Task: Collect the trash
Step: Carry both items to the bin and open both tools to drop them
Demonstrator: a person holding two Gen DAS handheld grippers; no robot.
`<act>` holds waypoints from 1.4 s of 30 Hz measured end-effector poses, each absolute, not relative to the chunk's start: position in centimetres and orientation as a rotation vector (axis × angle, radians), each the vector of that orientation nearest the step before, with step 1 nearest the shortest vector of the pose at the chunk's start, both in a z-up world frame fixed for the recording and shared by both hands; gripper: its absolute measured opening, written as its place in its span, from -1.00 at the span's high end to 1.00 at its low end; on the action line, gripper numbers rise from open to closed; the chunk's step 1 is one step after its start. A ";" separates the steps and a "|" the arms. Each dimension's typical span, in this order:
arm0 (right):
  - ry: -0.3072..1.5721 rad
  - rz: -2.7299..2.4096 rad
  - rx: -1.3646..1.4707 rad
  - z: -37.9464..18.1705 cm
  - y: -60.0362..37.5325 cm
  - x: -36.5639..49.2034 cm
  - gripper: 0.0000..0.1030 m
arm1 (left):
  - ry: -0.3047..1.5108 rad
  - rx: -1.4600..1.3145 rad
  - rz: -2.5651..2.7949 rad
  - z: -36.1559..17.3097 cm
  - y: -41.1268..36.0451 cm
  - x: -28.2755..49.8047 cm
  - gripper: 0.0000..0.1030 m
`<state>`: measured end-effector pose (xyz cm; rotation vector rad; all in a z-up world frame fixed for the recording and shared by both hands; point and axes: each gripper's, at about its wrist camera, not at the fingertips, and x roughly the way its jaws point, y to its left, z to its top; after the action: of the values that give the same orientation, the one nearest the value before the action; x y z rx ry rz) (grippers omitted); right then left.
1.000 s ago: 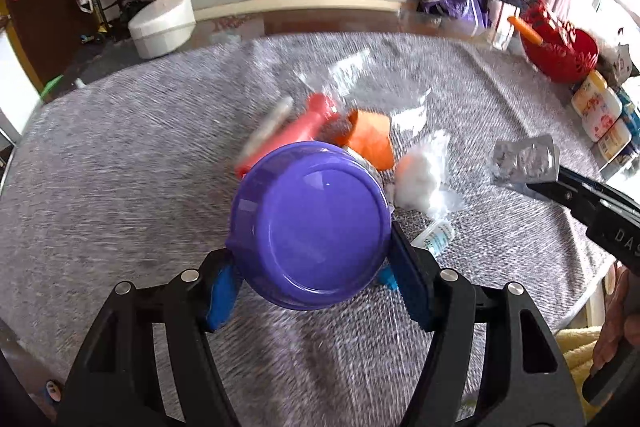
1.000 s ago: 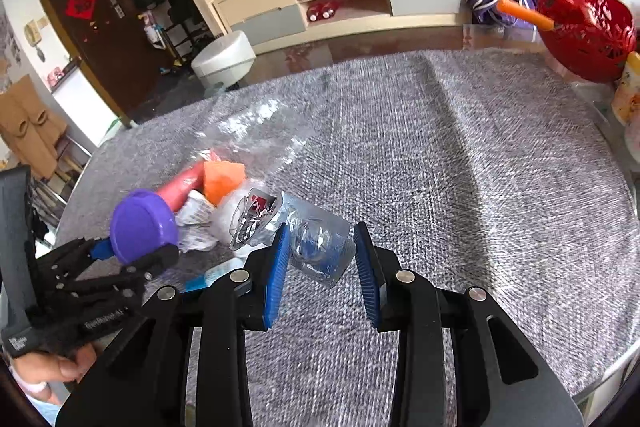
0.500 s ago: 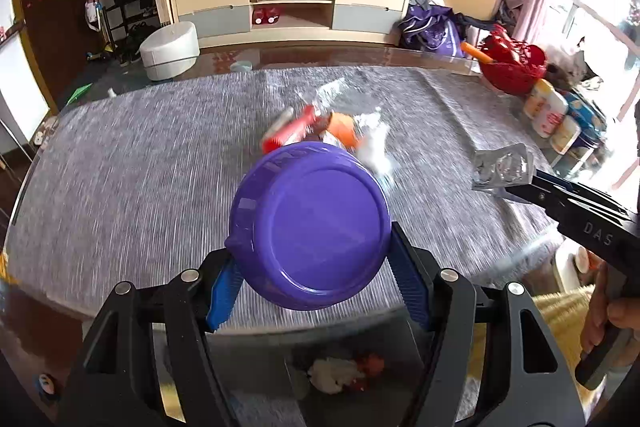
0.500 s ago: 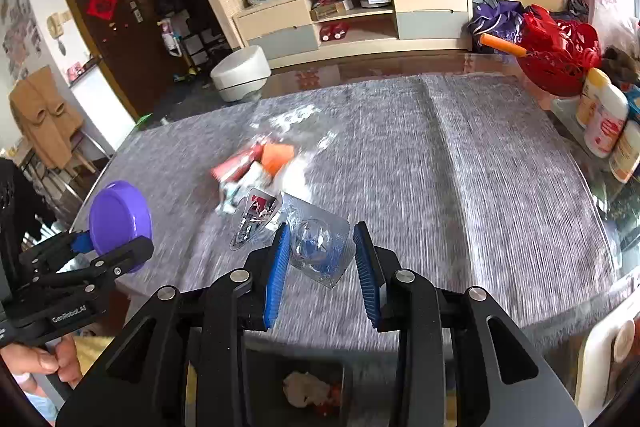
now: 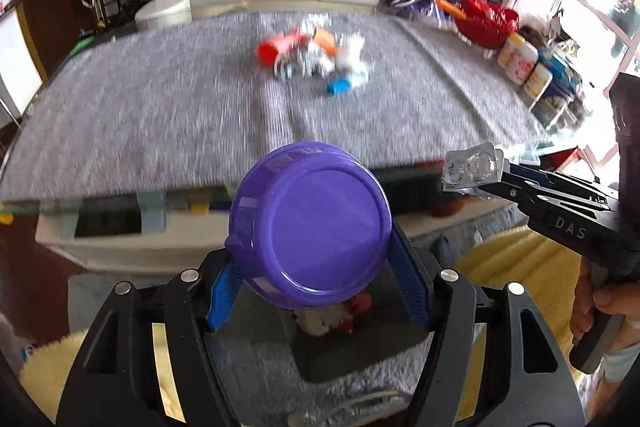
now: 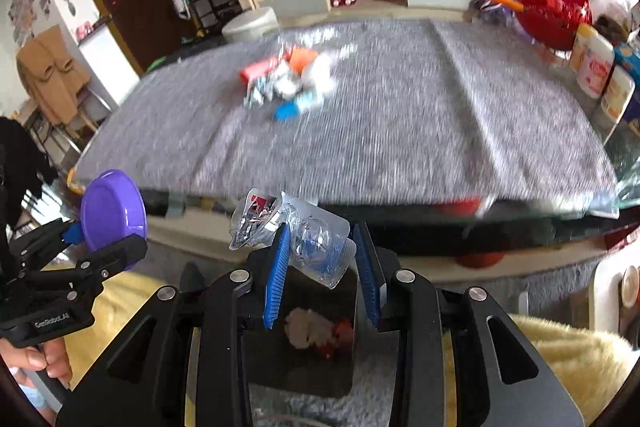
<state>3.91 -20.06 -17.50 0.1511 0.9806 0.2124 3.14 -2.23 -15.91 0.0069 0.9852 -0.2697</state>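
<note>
Past the table edge [image 5: 280,183], left gripper [image 5: 316,291] fingers pinching purple lid [image 5: 310,231], right gripper [image 6: 322,267] gripping blister pack [image 6: 316,247] (bin [image 6: 300,347] below, probably).

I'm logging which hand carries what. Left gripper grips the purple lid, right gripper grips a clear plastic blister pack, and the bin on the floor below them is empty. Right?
Not quite: the bin is not empty. The right wrist view shows white and red scraps already in it. The rest holds: the left gripper grips the purple lid, the right gripper the clear plastic blister pack.
</note>
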 end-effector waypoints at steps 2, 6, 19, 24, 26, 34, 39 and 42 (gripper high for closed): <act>1.013 0.212 0.149 -19.0 -19.6 3.3 0.34 | 1.014 0.002 -0.274 -17.4 -2.0 2.5 -0.24; 1.080 0.211 0.152 -22.0 -18.9 2.5 0.34 | 1.075 -0.016 -0.290 -20.2 -2.0 1.6 -0.24; 1.247 0.223 0.160 -27.9 -17.5 2.4 0.33 | 1.262 -0.058 -0.339 -27.6 -2.7 0.6 -0.24; 1.267 0.219 0.169 -28.3 -17.5 2.6 0.29 | 1.279 -0.057 -0.344 -28.0 -2.8 0.9 -0.25; 1.273 0.211 0.175 -28.6 -17.6 2.7 0.24 | 1.291 -0.057 -0.344 -28.3 -2.8 1.0 -0.26; 1.270 0.200 0.207 -28.4 -18.6 3.3 -0.03 | 1.290 -0.052 -0.325 -28.2 -2.5 1.6 -0.61; 1.216 0.172 0.246 -26.3 -20.3 4.0 -0.12 | 1.255 -0.039 -0.284 -26.8 -1.5 2.4 -0.67; 1.154 0.154 0.257 -24.0 -21.3 4.5 -0.18 | 1.206 -0.040 -0.264 -24.8 -0.7 2.9 -0.67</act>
<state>4.54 -21.26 -23.99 0.2571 1.1545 0.1538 2.94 -0.67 -24.85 -0.0397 1.2058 -0.2645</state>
